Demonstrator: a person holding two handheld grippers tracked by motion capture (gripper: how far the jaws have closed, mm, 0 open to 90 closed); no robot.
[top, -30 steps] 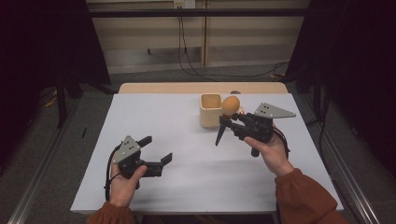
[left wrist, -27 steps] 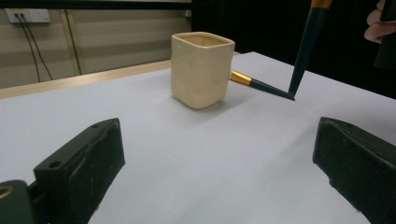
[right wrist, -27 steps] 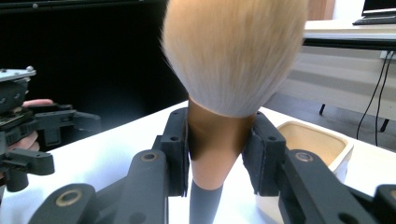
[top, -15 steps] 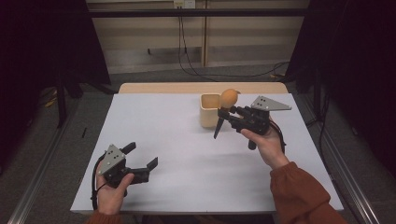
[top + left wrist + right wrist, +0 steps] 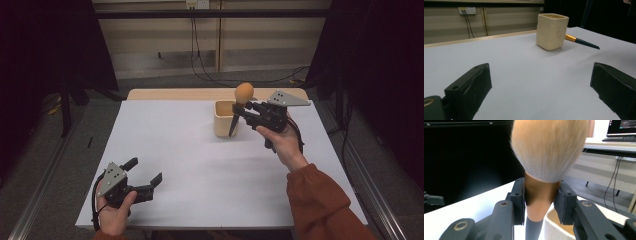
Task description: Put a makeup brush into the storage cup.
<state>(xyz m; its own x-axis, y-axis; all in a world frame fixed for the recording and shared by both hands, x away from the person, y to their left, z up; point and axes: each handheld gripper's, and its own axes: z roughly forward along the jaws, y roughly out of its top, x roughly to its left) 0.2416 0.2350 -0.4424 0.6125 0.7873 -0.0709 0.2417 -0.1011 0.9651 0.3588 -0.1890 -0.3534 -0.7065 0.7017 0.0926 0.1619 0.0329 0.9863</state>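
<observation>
- Desk [image 5: 200, 150]: wide bare white surface thru centre + left; a claw can pass freely there.
- Cream cup [image 5: 225, 118] stands upright at far-centre, the one fixed obstacle on the surface; in left gripper view nothing lies btwn the jaws and cup [image 5: 552, 31].
- Right claw [image 5: 246, 107] w/ makeup brush [image 5: 243, 93] hangs just beside cup's right rim, brush handle slanting down in front of the cup's right side; access from the right is blocked.
- Right forearm [image 5: 320, 200] crosses desk's near-right corner.
- Left claw [image 5: 145, 172], jaws wide apart, at near-left edge, well apart from cup.
- Left gripper view: the dark brush handle [image 5: 581, 41] pokes out from behind the cup.
</observation>
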